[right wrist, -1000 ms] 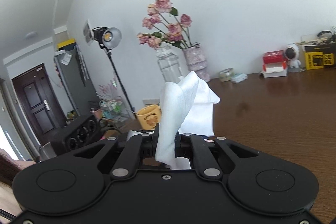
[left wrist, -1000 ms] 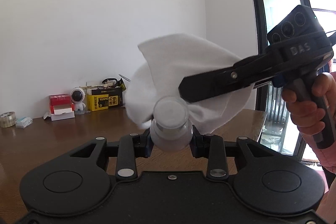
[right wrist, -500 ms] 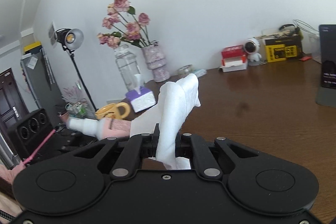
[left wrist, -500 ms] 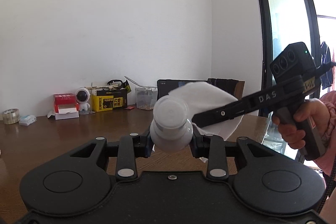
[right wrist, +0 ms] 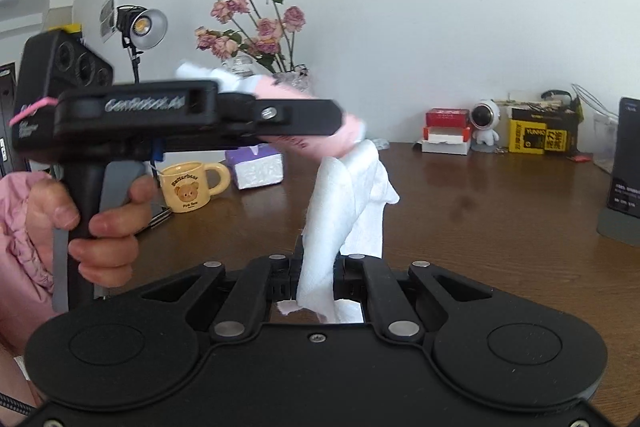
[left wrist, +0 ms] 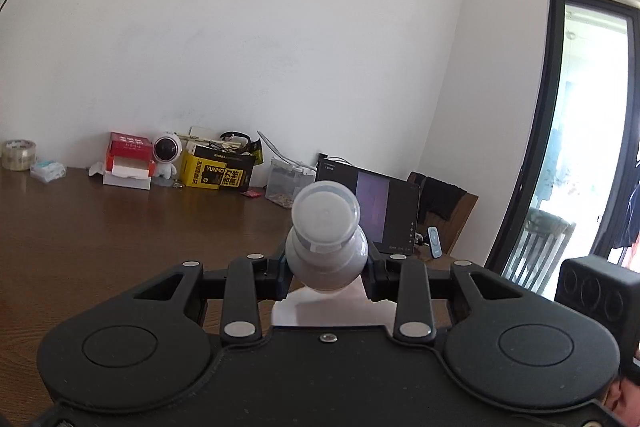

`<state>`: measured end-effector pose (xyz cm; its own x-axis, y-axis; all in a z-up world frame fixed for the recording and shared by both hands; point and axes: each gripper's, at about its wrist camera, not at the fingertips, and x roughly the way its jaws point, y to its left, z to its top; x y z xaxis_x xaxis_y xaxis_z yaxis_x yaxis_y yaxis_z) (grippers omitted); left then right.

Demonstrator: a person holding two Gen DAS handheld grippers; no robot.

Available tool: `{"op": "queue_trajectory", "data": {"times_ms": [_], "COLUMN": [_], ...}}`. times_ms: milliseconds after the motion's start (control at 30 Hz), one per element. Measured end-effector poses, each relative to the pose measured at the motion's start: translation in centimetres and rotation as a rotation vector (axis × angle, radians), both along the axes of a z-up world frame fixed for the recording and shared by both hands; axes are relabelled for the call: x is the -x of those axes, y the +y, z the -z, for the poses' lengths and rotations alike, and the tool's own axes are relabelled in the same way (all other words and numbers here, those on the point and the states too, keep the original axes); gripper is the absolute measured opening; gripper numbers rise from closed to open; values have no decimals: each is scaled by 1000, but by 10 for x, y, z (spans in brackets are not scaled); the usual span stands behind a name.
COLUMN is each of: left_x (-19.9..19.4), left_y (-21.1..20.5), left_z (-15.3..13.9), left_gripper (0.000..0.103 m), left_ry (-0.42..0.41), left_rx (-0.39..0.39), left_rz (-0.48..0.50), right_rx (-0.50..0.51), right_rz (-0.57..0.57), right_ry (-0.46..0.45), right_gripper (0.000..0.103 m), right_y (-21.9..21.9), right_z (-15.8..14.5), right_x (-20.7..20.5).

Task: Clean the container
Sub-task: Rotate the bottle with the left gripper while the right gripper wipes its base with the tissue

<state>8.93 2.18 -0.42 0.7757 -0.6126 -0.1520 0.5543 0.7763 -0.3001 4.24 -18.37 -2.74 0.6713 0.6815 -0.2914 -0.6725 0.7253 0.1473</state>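
Now the left gripper [left wrist: 326,267] clamps a pale, translucent, round-bellied container [left wrist: 325,237], its flat end facing us. Right gripper [right wrist: 318,277] pinches a white cloth [right wrist: 344,203], crumpled and upright.

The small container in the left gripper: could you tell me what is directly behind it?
Behind the container stands a dark tablet screen on the table. The container hides the screen's lower left corner and whatever props it up.
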Motion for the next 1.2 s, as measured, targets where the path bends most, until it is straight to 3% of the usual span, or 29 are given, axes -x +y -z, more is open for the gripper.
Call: {"op": "queue_trajectory", "data": {"times_ms": [133, 267, 633, 767, 1100, 1200], "left_x": [-7, -7, -3, -3, -9, -8], "left_y": [-1, -6, 14, 16, 7, 7], "left_z": [-1, 1, 6, 6, 12, 13], "left_gripper": [33, 33, 33, 33, 33, 33], "left_ry": [46, 45, 23, 24, 40, 40], "left_rx": [60, 62, 104, 107, 91, 82], "left_rz": [26, 33, 20, 14, 16, 19], "right_rx": [-3, 9, -24, -60, -32, -44], "right_rz": [-66, -77, 126, 126, -61, -62], "right_ry": [-119, -226, -102, -63, -261, -255], "right_gripper": [7, 7, 7, 7, 7, 7], "right_y": [21, 32, -13, -16, 19, 18], "right_z": [-9, -14, 7, 11, -11, -9], "right_x": [15, 27, -3, -9, 36, 34]}}
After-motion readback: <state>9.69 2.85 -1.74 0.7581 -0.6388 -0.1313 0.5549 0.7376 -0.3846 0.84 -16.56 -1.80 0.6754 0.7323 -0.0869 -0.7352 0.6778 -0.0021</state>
